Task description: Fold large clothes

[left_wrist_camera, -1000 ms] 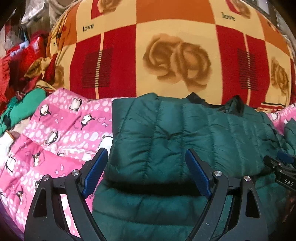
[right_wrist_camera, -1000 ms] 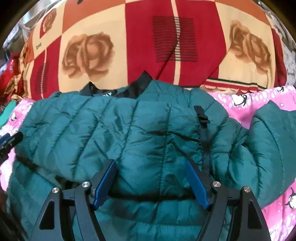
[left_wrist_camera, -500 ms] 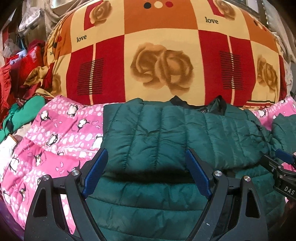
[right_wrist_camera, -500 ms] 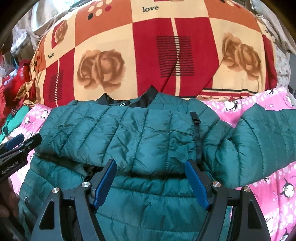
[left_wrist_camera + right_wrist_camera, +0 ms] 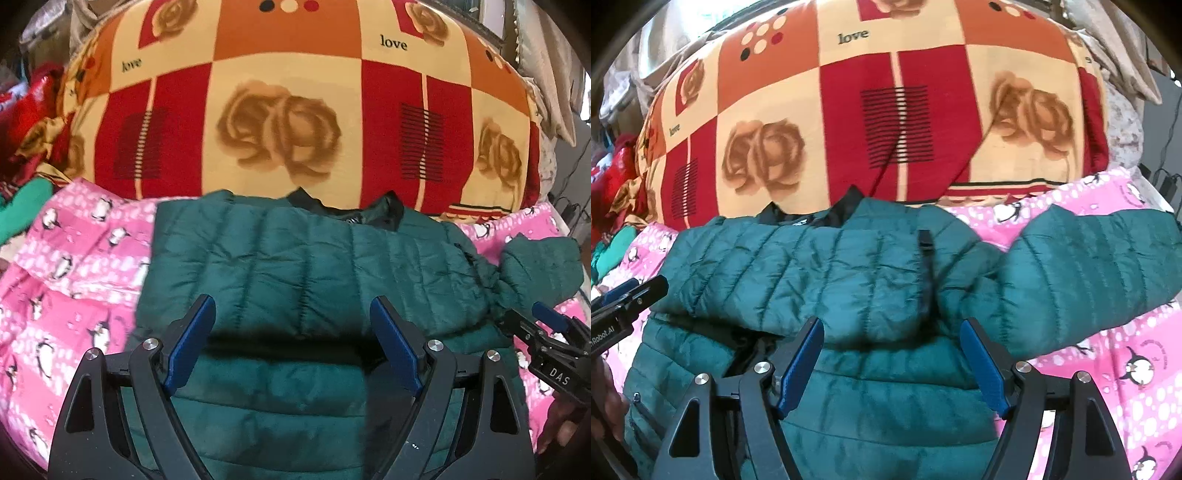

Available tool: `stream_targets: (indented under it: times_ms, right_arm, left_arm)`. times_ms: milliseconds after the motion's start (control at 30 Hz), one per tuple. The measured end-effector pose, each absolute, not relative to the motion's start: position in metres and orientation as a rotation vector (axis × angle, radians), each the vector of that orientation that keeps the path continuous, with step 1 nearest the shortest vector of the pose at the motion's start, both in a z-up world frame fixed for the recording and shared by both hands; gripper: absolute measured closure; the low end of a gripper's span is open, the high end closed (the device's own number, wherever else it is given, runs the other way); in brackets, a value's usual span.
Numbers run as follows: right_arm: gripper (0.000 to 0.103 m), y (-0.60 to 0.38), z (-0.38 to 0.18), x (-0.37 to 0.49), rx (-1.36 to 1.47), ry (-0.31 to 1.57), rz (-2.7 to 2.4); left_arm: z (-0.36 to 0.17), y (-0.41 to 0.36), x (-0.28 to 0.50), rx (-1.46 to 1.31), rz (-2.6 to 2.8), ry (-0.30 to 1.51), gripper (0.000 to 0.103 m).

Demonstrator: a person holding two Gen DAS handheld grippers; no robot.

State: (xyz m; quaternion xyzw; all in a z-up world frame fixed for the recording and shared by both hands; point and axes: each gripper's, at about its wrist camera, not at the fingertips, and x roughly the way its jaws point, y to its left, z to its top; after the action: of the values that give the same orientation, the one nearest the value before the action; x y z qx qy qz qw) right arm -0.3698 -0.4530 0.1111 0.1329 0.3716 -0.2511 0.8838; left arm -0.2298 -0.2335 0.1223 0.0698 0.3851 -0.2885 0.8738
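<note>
The green jacket [image 5: 827, 280] lies on the pink blanket [image 5: 1115, 369], 1 sleeve folded across, near its far edge by the rose quilt [image 5: 280, 129]. Both tongs, left [image 5: 291, 347] and right [image 5: 892, 365], hang wide open, holding nothing. Next, I think: fold the other sleeve [image 5: 1089, 266] in.

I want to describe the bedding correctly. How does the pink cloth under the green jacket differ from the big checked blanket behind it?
The pink cloth carries small penguins and white dots; the checked blanket has red, orange and cream squares with brown roses and the word "love". The pink cloth lies flat beneath the jacket; the checked blanket rises behind it as a rounded heap. Both are printed fabrics.
</note>
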Motion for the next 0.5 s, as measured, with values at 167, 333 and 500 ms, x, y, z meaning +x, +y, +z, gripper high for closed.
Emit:
stream_targets:
  times_ms: [167,333,500]
  right_arm:
    - [0.029,-0.469,0.110,-0.383,0.288,0.767,-0.554]
    - [0.029,-0.491,0.111,-0.397,0.305,0.759,-0.596]
    - [0.029,-0.518,0.114,-0.411,0.323,0.744,-0.652]
  left_arm:
    - [0.116,-0.242,-0.223,0.110,-0.615,0.852,0.017]
    - [0.112,-0.247,-0.220,0.099,-0.609,0.871,0.017]
    - [0.110,-0.252,-0.220,0.110,-0.611,0.866,0.017]
